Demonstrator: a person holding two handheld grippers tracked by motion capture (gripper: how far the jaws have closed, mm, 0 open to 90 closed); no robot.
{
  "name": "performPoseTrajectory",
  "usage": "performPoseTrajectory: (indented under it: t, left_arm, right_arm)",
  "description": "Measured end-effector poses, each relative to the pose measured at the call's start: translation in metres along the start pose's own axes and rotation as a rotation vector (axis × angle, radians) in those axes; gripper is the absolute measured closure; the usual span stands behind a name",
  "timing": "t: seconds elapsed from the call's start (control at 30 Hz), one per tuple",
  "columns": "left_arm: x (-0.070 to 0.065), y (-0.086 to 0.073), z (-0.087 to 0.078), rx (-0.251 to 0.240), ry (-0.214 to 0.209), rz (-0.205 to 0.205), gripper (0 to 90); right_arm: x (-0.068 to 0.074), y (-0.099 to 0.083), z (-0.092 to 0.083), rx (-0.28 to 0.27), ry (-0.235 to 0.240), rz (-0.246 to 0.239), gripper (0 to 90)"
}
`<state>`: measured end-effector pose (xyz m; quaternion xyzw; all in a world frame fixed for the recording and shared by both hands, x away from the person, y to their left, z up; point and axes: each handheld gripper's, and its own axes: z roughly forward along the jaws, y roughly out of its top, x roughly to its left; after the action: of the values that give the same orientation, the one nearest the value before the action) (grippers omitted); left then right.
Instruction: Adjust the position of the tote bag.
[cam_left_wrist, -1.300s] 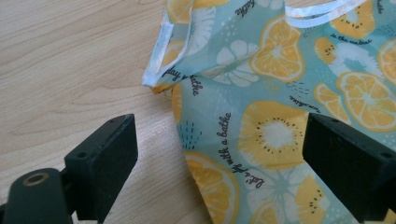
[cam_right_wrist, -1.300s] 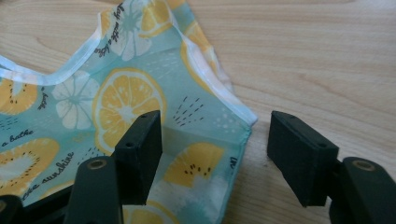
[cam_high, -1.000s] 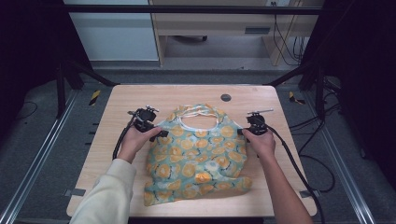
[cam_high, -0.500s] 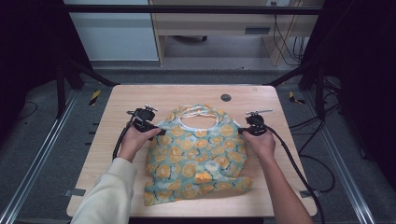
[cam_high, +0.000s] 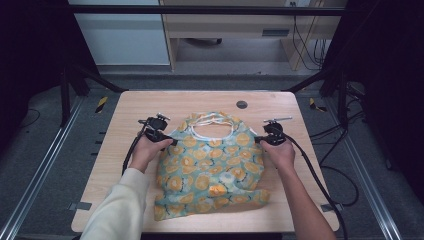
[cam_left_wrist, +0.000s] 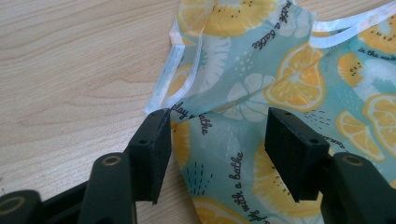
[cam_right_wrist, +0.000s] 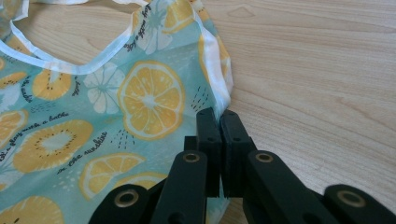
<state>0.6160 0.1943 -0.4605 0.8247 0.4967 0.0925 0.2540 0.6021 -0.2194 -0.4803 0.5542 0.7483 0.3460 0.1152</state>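
Observation:
A teal fabric bag printed with orange citrus slices lies flat on the wooden table, its white handles toward the far side. My left gripper lies at the bag's upper left edge. In the left gripper view the jaws of the left gripper straddle the bag's fabric without pressing it; they have just been closing. My right gripper is at the upper right edge. In the right gripper view the right gripper is shut on the white-trimmed side hem of the bag.
A small dark round disc sits in the tabletop beyond the bag. Cables trail from both grippers off the table's sides. Black frame posts stand at the far corners, with a cabinet behind. Bare wood surrounds the bag on each side.
Both hands and the bag stay almost where they were. The left gripper's jaws look slightly narrower over the bag's left edge.

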Motion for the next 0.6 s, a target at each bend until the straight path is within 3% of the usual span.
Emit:
performPoseTrajectory:
  t: [0.13, 0.23, 0.37, 0.6]
  left_arm:
    - [-0.0005, 0.0002, 0.0015, 0.001, 0.022, -0.002, 43.3]
    - [0.0015, 0.0000, 0.0012, -0.003, 0.038, -0.008, 39.1]
    - [0.0045, -0.0014, 0.0013, -0.008, 0.046, -0.022, 32.4]
    - [0.0059, -0.0049, 0.0052, 0.003, 0.033, -0.034, 32.6]
  right_arm:
    - [0.0005, -0.0002, 0.0000, -0.001, 0.002, -0.001, 88.5]
    - [0.0005, -0.0002, -0.0002, 0.000, 0.002, -0.001, 88.4]
    - [-0.0001, 0.0002, -0.0004, -0.001, 0.004, -0.004, 88.4]
    - [0.0000, 0.0003, -0.0006, -0.001, 0.004, -0.002, 88.3]
